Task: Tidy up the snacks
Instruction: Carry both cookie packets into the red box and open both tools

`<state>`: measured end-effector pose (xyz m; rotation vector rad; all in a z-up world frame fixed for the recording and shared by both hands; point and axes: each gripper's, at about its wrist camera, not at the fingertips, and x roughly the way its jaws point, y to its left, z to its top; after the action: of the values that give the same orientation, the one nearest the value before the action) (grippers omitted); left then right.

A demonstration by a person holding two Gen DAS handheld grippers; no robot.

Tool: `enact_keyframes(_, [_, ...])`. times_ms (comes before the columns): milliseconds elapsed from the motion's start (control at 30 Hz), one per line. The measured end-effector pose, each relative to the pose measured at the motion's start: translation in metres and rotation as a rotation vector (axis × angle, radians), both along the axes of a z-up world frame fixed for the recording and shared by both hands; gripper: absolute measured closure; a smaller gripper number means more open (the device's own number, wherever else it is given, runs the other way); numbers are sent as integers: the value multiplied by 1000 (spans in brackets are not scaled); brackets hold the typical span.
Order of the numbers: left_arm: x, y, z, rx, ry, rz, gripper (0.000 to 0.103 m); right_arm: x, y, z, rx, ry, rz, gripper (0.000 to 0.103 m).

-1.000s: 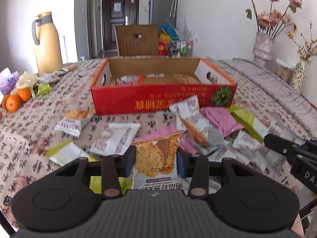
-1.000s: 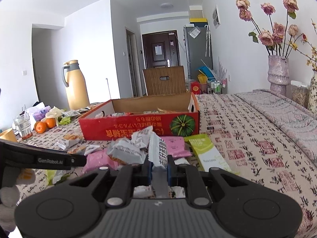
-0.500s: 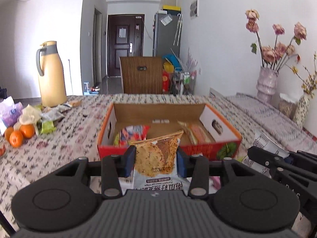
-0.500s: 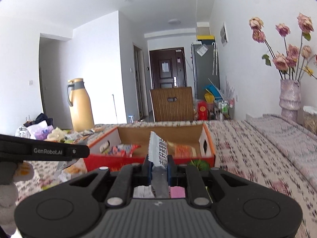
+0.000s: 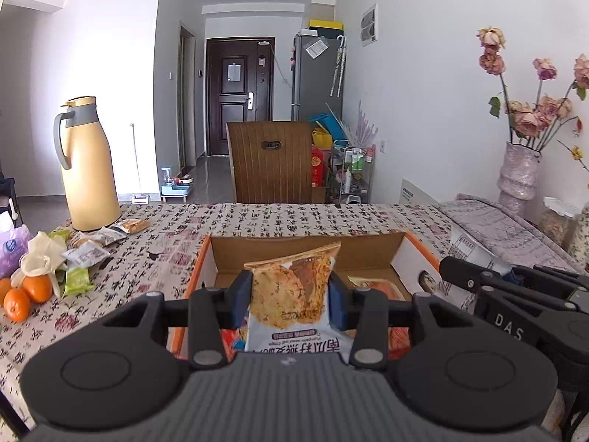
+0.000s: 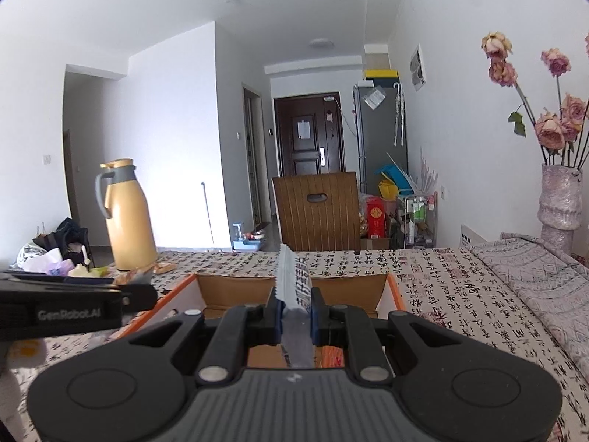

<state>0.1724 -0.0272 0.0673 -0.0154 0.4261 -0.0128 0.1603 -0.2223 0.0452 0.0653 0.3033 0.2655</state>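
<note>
My left gripper (image 5: 291,300) is shut on an orange snack bag (image 5: 292,287) and holds it upright over the open cardboard box (image 5: 302,248), whose rim is orange. Snack packs (image 5: 371,285) lie on the box floor. The right gripper shows at the right edge of the left wrist view with a white wrapper (image 5: 469,254) in it. In the right wrist view, my right gripper (image 6: 296,313) is shut on that thin white printed packet (image 6: 294,281), edge-on, above the same box (image 6: 294,287). The left gripper's finger (image 6: 73,304) crosses the left side.
A yellow thermos jug (image 5: 86,164) stands at the far left of the patterned tablecloth (image 5: 257,221), with loose snack packets (image 5: 92,246) and oranges (image 5: 27,293) near it. A vase of dried roses (image 5: 519,169) stands at the right wall. A brown chair back (image 5: 270,162) rises behind the table.
Both grippers rose from the pile of loose snacks and moved forward to the box, each keeping its packet. The box went from far in front to right beneath the fingers.
</note>
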Motion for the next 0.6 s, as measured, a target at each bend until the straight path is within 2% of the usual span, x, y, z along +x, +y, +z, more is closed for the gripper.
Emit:
enact_keyframes(333, [62, 9, -21, -22, 43, 50, 60, 71, 7, -28, -2, 106, -39, 89])
enact_keyframes(600, [85, 23, -52, -54, 104, 58, 59, 86, 3, -51, -15, 155, -66, 89])
